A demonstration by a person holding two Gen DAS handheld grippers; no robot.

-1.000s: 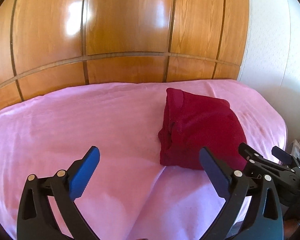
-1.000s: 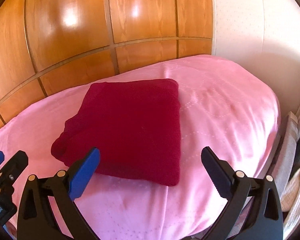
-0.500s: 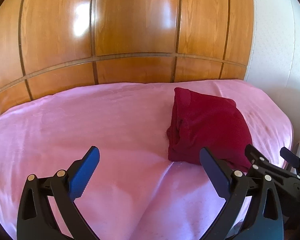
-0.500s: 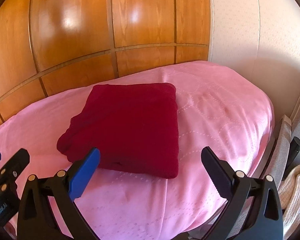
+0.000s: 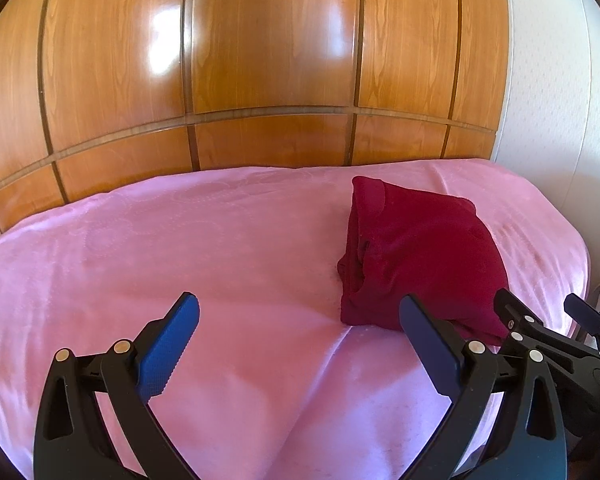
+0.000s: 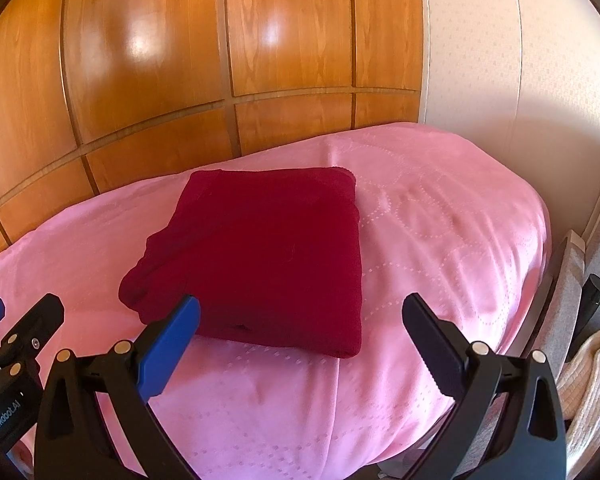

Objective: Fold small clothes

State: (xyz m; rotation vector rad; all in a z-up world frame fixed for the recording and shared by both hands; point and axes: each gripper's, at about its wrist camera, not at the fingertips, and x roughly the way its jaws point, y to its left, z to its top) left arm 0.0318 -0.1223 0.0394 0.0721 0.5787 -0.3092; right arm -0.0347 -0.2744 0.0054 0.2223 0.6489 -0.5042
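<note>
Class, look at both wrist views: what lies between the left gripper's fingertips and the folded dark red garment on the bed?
Only bare pink bedspread lies between the left gripper and the red garment; the left wrist view shows it best.

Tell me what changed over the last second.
Both tools drew back from the folded red garment, which now sits farther off and higher in each view. Nothing was gripped or released. The left tool and right tool stay open and empty; the garment lies folded in place on the pink bedspread.

Glossy wooden panelling point(image 5: 268, 60) catching bright glare behind a pink-covered bed point(image 5: 180, 240), with pale textured wall point(image 6: 480, 60) at right
</note>
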